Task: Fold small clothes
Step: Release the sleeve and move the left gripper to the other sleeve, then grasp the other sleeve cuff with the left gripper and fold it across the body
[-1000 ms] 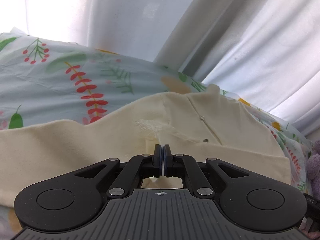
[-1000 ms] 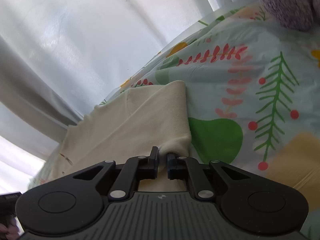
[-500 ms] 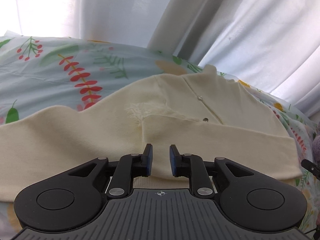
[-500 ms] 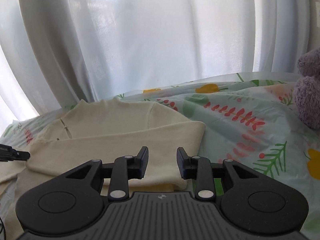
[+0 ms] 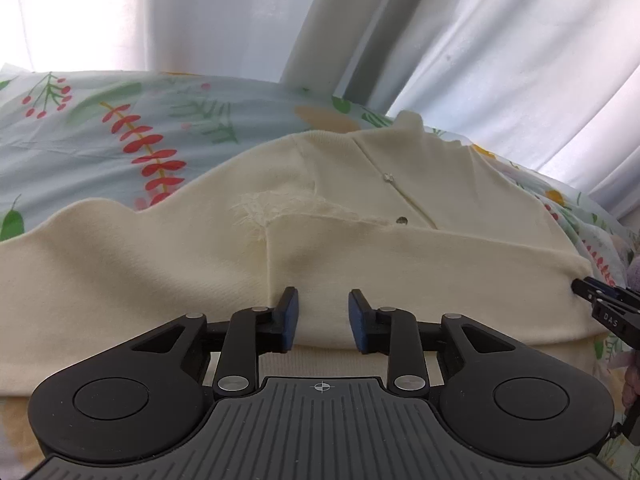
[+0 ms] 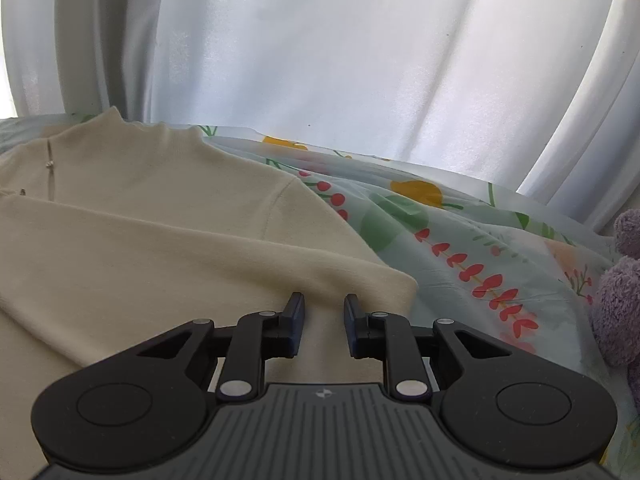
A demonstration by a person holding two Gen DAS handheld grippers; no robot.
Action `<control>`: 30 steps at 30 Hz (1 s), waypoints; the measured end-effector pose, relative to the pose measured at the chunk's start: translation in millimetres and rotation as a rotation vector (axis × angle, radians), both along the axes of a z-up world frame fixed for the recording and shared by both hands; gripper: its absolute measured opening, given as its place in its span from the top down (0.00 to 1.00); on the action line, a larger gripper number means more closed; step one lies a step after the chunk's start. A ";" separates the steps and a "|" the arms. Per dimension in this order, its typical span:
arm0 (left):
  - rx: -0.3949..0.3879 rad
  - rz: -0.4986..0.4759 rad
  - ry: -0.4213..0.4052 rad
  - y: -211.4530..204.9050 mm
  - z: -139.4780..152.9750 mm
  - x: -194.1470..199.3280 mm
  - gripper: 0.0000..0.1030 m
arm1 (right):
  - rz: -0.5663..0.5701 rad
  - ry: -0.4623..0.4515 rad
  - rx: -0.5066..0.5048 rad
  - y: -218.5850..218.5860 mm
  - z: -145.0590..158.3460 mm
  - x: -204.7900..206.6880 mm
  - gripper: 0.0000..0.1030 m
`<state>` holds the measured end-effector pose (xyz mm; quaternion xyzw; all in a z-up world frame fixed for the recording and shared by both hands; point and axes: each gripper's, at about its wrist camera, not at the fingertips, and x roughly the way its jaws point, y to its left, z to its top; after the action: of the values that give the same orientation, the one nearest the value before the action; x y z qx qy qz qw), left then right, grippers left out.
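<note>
A cream knit top (image 5: 360,208) with small buttons lies on a floral sheet (image 5: 100,148), its lower part folded up across the chest. My left gripper (image 5: 323,314) is open and empty just above the folded edge. The top also shows in the right wrist view (image 6: 152,216), with its folded right corner under my right gripper (image 6: 324,314), which is open and empty. The tip of the right gripper shows at the right edge of the left wrist view (image 5: 600,300), next to the fold's corner.
White curtains (image 6: 340,60) hang close behind the bed. A purple plush toy (image 6: 620,292) sits on the sheet at the far right. The floral sheet (image 6: 480,232) stretches right of the top.
Both grippers were shut on the top's hem a second ago. They have opened, let the fold lie on the chest, and drawn back a little.
</note>
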<state>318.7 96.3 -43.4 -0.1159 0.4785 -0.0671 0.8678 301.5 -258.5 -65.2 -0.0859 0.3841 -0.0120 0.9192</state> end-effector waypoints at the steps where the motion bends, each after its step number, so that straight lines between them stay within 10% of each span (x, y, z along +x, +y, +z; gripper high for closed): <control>1: 0.007 -0.001 -0.003 0.4 1.7 -2.6 0.67 | 0.028 0.001 0.037 1.2 5.5 -6.3 0.81; 6: 0.022 0.003 -0.001 -3.2 1.1 -5.0 0.57 | 0.161 0.019 0.069 22.8 11.4 -42.7 0.79; 14: -0.058 0.072 -0.018 3.9 2.8 -9.5 0.47 | 0.076 -0.002 -0.026 28.0 2.7 -40.7 0.68; 18: -0.217 0.305 -0.055 56.0 11.7 -46.3 0.25 | 0.088 -0.067 0.060 24.7 19.2 -66.8 0.40; 23: -0.316 0.657 -0.073 137.3 1.5 -104.4 0.21 | 0.053 -0.060 0.169 15.5 28.7 -92.0 0.40; 30: -0.462 0.904 -0.094 206.8 -24.9 -153.9 0.27 | 0.029 -0.023 0.276 11.1 28.4 -99.4 0.43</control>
<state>164.8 303.0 -68.2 -0.4970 0.3137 0.2059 0.7824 202.1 -247.3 -36.8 0.0359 0.3703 0.0534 0.9267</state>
